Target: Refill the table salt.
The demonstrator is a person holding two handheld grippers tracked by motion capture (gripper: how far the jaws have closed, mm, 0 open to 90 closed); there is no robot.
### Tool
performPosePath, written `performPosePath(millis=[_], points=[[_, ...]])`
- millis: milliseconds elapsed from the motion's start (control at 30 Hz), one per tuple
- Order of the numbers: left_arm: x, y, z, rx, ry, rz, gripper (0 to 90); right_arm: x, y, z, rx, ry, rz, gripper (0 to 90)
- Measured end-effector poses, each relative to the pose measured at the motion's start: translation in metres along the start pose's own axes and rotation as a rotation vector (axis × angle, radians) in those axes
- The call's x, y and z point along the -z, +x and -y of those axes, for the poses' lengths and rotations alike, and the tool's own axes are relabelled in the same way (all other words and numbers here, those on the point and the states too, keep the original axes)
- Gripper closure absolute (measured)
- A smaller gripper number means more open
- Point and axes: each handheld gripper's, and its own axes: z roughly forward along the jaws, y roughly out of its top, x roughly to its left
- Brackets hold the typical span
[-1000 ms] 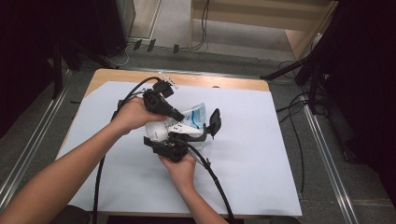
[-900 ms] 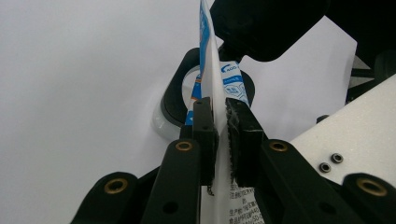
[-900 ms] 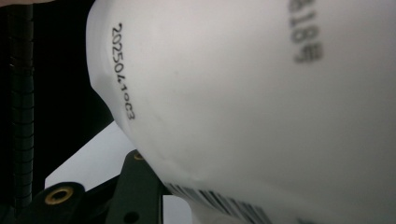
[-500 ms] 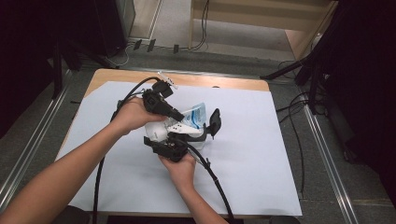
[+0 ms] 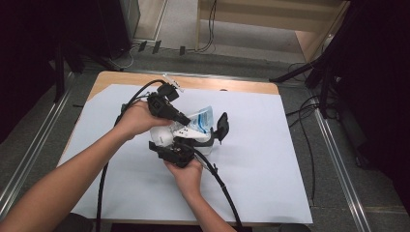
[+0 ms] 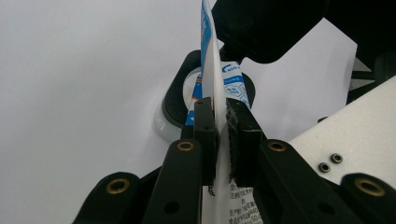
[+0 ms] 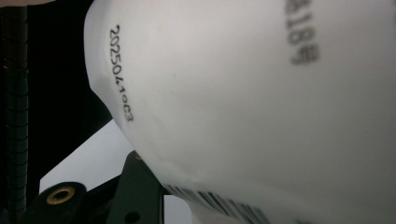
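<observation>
In the high view, a white and blue pouch [image 5: 196,123] is held just above the middle of the white-covered table [image 5: 270,159], between the left gripper [image 5: 186,121] and the right gripper [image 5: 205,142]. The two tools are brought in from opposite sides, probably so the soft pack can be braced at one end while the other is worked. Bare sheet is left on every side, and the table edges are well apart from both hands.

In the left gripper view, the jaws are closed almost fully on the pouch's thin flat edge [image 6: 212,93], which is pinched upright between the pads [image 6: 205,135]; a dark ring [image 6: 175,100] lies beyond.

In the right gripper view, the pouch's rounded white body [image 7: 261,102], printed with a date code, is pressed close to the camera. Whether these half-closed jaws grip it cannot be told.
</observation>
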Motion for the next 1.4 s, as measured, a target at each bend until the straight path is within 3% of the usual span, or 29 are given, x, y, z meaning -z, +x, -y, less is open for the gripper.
performPosePath(millis=[1400], points=[[0.0018, -0.0017, -0.0036, 0.005, 0.002, 0.001, 84.6, 0.0009, 0.0023, -0.0037, -0.031, -0.021, -0.015, 63.6]])
